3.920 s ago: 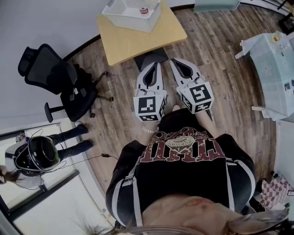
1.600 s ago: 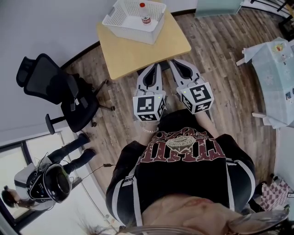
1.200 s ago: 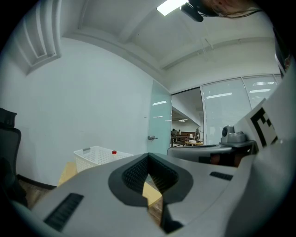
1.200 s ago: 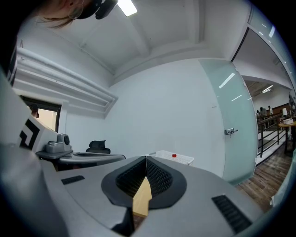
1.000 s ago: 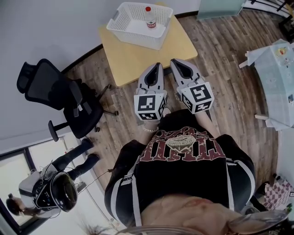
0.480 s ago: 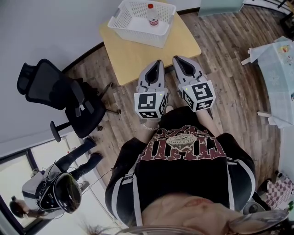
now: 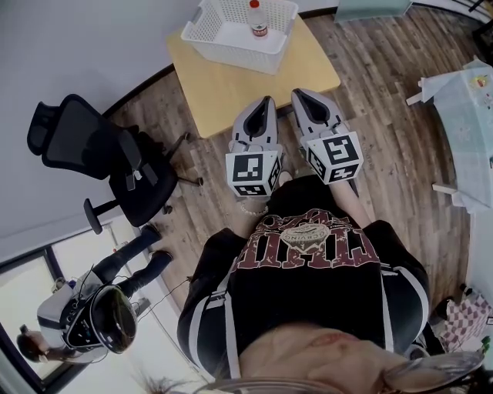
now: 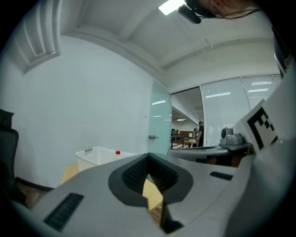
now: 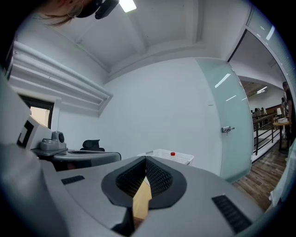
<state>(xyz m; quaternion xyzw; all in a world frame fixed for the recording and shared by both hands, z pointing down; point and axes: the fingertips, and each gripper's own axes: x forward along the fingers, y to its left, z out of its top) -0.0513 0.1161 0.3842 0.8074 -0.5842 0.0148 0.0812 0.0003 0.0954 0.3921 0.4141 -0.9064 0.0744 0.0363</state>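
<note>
Both grippers are held side by side in front of my chest, jaws closed tip to tip with nothing between them. In the head view, my left gripper (image 7: 268,100) and right gripper (image 7: 296,92) point at the near edge of a yellow wooden table (image 7: 231,81). At the table's far end stands a white mesh basket (image 7: 231,31) with a red-capped bottle (image 7: 258,17) inside. The left gripper view looks over its jaws (image 8: 148,155) to the basket (image 8: 99,156). Beyond the right gripper's jaws (image 9: 145,159), that basket (image 9: 178,158) and the bottle's red cap (image 9: 172,153) show.
A black office chair (image 7: 100,150) stands left of the table on the wooden floor. Another person (image 7: 100,308) stands at the lower left. A pale blue table (image 7: 474,108) is at the right edge. A frosted glass door (image 9: 231,134) lies to the right.
The table and basket have drawn closer, and the gripper tips now reach the table's near edge. Both grippers stay shut and side by side.
</note>
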